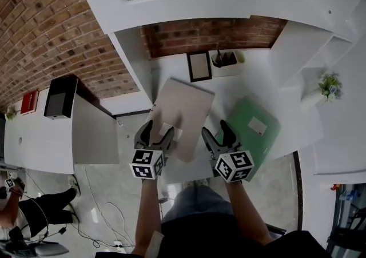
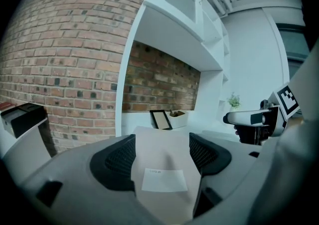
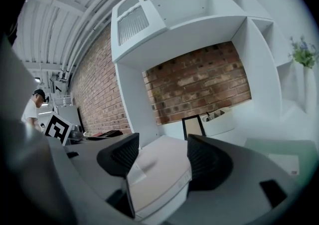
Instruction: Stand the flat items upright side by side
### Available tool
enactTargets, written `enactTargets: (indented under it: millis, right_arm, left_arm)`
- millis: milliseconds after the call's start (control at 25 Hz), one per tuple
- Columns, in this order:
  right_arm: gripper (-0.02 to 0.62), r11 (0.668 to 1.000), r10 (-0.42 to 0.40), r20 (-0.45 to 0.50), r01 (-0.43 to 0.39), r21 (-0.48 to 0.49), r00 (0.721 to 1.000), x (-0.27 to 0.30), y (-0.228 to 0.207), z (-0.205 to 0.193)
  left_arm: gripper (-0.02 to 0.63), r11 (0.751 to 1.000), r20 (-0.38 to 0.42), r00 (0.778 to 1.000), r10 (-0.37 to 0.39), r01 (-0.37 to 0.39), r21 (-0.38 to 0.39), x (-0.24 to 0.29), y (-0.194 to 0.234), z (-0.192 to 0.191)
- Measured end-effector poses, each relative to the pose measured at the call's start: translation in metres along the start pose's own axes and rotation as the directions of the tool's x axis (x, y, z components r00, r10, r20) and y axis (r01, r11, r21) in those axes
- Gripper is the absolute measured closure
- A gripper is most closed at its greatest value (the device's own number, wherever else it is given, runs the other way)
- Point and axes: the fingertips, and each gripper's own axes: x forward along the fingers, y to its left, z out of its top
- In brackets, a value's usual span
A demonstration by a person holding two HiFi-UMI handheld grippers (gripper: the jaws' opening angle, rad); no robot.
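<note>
Our left tool (image 1: 156, 132) is wide open, pinching nothing, over the near left edge of the beige folder (image 1: 183, 108). Our right tool (image 1: 218, 135) is open too, at its near right corner. The folder lies flat on the white desk (image 1: 229, 88), with the green folder (image 1: 254, 125) flat just beside it. Bare desk runs behind them up to the picture frame (image 1: 199, 66). The left gripper view shows the folder's white label (image 2: 164, 179) up close. The right gripper view shows its thick side edge.

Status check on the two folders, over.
Open, gripping nothing: left gripper, right gripper. Lying flat: beige folder, green folder. Behind them: picture frame, not blocking.
</note>
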Motion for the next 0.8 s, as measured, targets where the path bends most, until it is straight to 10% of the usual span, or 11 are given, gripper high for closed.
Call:
enactTargets:
  millis: [800]
  right_arm:
    - [0.313,0.999,-0.009,-0.046,0.011,0.042,0.999,0.013,-0.003,-0.010]
  left_arm:
    - [0.298,1.000,-0.062,0.998,-0.026,0.026,-0.010,0.013,0.005,-0.006]
